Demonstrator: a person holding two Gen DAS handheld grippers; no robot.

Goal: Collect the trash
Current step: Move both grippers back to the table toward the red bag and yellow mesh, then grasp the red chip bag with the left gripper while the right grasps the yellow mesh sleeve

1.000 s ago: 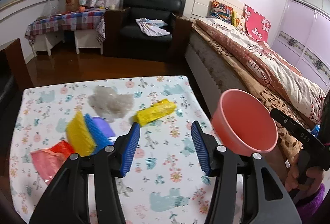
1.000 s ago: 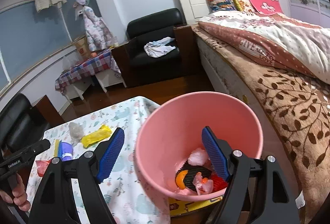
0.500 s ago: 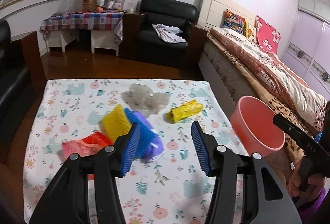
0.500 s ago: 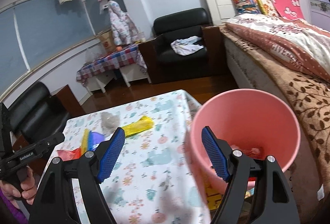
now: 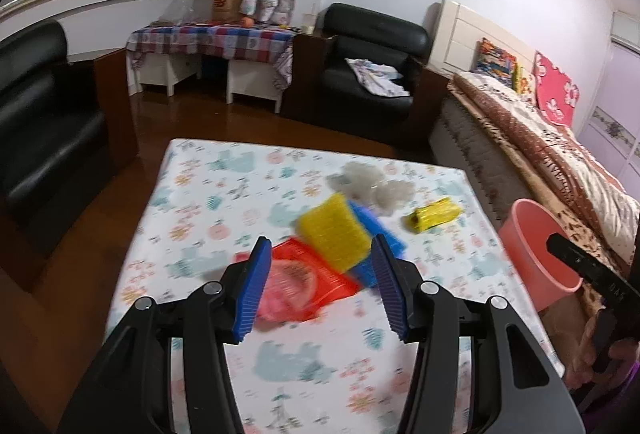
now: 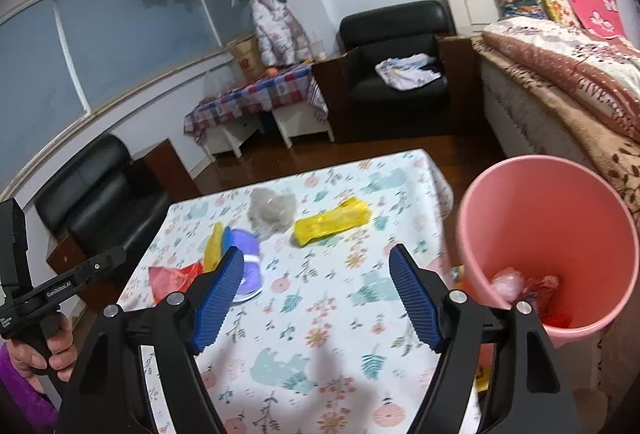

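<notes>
Now the left tool point(image 5: 318, 284) hangs wide and empty above the counter point(image 5: 208, 194) with its animal-print cloth, over a red plastic wrapper point(image 5: 304, 284), a yellow ridged packet point(image 5: 334, 230) and a blue packet point(image 5: 378, 234). Further back lie a crumpled clear bag point(image 6: 272, 212) and a yellow wrapper point(image 6: 332, 220); the right tool point(image 6: 316, 296), empty, is narrowing slightly beside the pink plastic bucket point(image 6: 548, 218) holding scraps

We see the red wrapper point(image 5: 304, 290) smeared by blur (left view), partly hidden behind the left gripper point(image 5: 318, 290).
</notes>
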